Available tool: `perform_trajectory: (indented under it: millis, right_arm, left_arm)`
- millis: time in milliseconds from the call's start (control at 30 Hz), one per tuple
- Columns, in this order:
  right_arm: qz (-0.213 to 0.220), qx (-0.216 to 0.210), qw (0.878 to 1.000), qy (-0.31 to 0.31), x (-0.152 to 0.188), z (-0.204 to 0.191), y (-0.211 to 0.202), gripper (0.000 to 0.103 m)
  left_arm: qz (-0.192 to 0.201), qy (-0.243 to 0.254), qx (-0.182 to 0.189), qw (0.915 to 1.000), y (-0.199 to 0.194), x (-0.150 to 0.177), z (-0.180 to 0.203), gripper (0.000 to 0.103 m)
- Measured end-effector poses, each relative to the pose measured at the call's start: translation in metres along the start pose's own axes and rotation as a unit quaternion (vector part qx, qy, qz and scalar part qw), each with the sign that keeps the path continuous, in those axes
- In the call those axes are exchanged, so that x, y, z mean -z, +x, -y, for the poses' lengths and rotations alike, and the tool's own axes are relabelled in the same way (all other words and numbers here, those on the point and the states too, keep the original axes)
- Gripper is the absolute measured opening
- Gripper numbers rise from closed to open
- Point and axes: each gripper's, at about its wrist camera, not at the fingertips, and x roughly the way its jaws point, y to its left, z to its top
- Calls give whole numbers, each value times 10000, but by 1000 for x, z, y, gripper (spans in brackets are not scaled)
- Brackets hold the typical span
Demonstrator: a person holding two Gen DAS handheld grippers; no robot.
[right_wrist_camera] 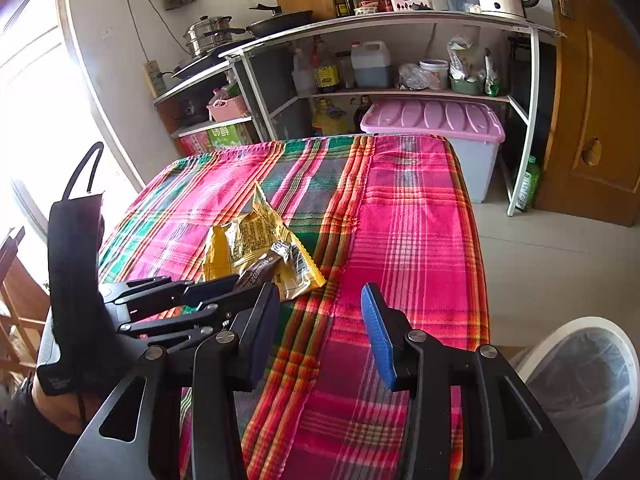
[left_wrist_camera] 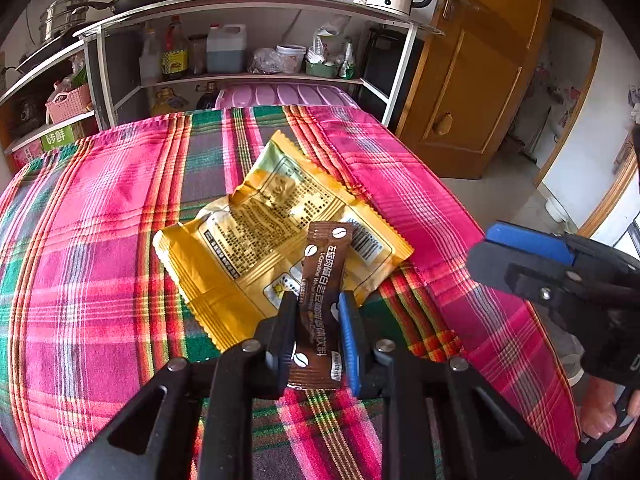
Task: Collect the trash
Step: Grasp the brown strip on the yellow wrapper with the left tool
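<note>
My left gripper [left_wrist_camera: 318, 304] is shut on a brown coffee stick sachet [left_wrist_camera: 324, 280], held over a crumpled yellow snack wrapper [left_wrist_camera: 256, 236] that lies on the plaid tablecloth [left_wrist_camera: 100, 240]. In the right wrist view the left gripper [right_wrist_camera: 236, 280] holds the sachet [right_wrist_camera: 264, 268] at the near edge of the wrapper [right_wrist_camera: 248, 248]. My right gripper [right_wrist_camera: 320, 300] is open and empty above the cloth [right_wrist_camera: 400, 240], to the right of the wrapper. It shows at the right edge of the left wrist view [left_wrist_camera: 520, 256].
A white bin with a clear liner [right_wrist_camera: 584, 380] stands on the floor beside the table, lower right. A shelf unit [right_wrist_camera: 380, 40] with bottles, pots and a kettle stands behind the table, with a pink-lidded box [right_wrist_camera: 436, 120] under it. A wooden door [right_wrist_camera: 592, 100] is at right.
</note>
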Motion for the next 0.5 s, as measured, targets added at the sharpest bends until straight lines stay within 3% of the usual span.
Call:
perform_trajectory:
  millis: [67, 133, 500]
  right_arm:
    - [-72, 11, 10000, -31, -4, -1, 9, 44]
    - [-132, -4, 9999, -110, -9, -2, 20, 44]
    - [-467, -119, 9986, -231, -18, -4, 62, 44]
  left_arm:
    - [20, 25, 13, 10000, -2, 1, 1, 21]
    - [91, 19, 12, 10000, -7, 2, 0, 6]
    - [533, -304, 72, 9981, -39, 13, -25, 6]
